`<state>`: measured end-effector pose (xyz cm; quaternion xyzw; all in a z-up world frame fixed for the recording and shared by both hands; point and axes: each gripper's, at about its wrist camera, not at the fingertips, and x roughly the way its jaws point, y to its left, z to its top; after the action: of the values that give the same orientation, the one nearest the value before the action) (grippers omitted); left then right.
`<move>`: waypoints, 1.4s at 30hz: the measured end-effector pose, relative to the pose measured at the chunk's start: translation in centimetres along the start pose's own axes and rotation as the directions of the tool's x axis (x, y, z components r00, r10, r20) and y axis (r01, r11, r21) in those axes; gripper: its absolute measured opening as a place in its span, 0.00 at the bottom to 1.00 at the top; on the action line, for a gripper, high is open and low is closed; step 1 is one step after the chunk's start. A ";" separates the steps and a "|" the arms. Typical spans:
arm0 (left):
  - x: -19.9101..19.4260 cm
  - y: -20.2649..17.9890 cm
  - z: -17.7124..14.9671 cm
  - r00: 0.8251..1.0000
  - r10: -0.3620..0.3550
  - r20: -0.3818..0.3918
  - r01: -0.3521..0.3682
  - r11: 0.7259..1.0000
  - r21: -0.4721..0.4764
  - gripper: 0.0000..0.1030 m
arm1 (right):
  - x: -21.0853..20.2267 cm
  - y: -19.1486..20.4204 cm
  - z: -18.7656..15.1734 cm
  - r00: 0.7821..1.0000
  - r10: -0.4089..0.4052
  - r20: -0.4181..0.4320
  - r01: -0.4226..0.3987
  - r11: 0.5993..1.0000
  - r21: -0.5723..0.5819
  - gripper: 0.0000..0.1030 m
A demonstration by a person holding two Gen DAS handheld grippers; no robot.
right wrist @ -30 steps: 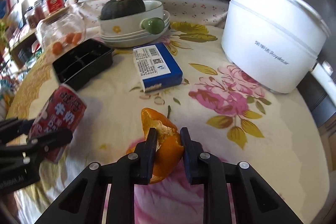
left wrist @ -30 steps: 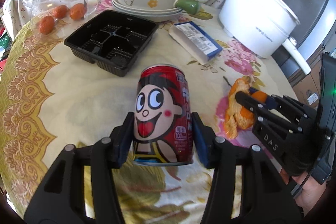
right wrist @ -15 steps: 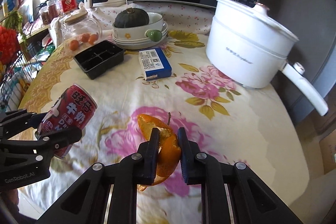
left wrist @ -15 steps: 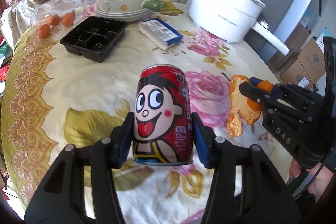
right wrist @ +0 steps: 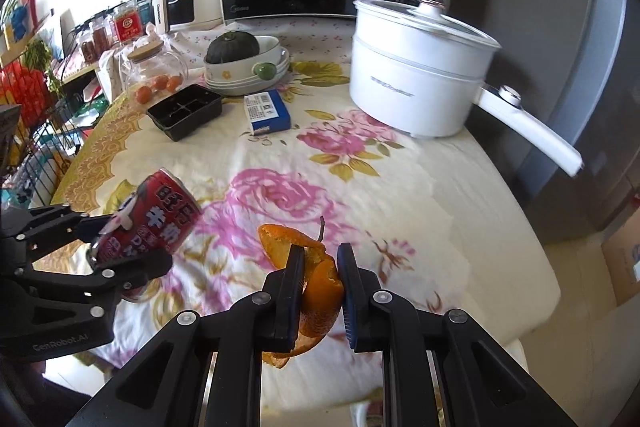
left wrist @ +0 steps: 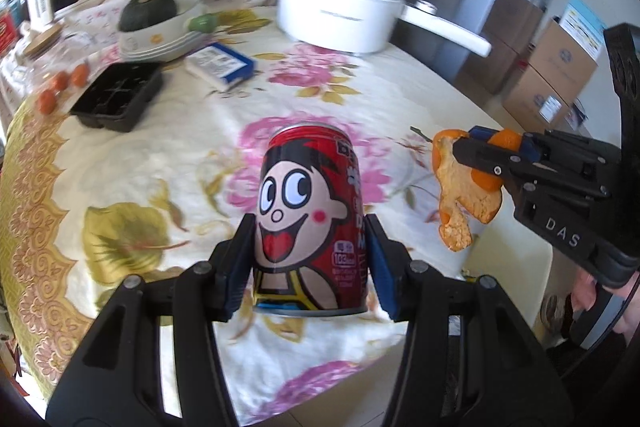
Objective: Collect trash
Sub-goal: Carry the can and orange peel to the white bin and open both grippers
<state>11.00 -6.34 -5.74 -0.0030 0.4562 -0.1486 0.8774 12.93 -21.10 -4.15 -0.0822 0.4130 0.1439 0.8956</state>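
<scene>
the left gripper [left wrist: 310, 259] grips a red drink can [left wrist: 310, 223] with a cartoon face, its blue pads pressed on both sides of the can's lower half; in the left wrist view the can stands at frame centre, lifted clear of the flowered tablecloth [left wrist: 132, 167]. the right gripper [right wrist: 319, 263] is nearly closed, pinching an orange peel [right wrist: 316, 287] between its pads at lower centre of the right wrist view, also off the cloth. that peel shows at centre right in the left wrist view, and the can shows tilted at centre left of the right wrist view. farther back on the table sit a black plastic tray [right wrist: 185, 111], a blue-and-white box [right wrist: 267, 111] and a white pot [right wrist: 416, 75] at upper right.
</scene>
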 end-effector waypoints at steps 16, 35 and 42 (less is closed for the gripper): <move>3.2 -10.5 -1.5 0.990 -0.130 -0.056 0.137 0.980 0.147 0.53 | -4.5 -8.7 -6.7 0.993 -0.115 -0.035 0.118 0.990 0.075 0.17; 8.1 -22.5 -3.1 0.961 -0.224 -0.164 0.263 0.925 0.274 0.53 | -5.8 -18.7 -14.8 0.956 -0.224 -0.190 0.260 0.946 0.192 0.17; 9.7 -23.9 -3.4 0.959 -0.205 -0.196 0.257 0.919 0.298 0.53 | -5.7 -20.7 -16.6 0.949 -0.218 -0.227 0.266 0.942 0.207 0.17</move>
<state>7.31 -31.25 -12.14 0.0974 0.4919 -0.3232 0.8026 4.24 -46.12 -9.93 -0.0402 0.5022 -0.0268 0.8634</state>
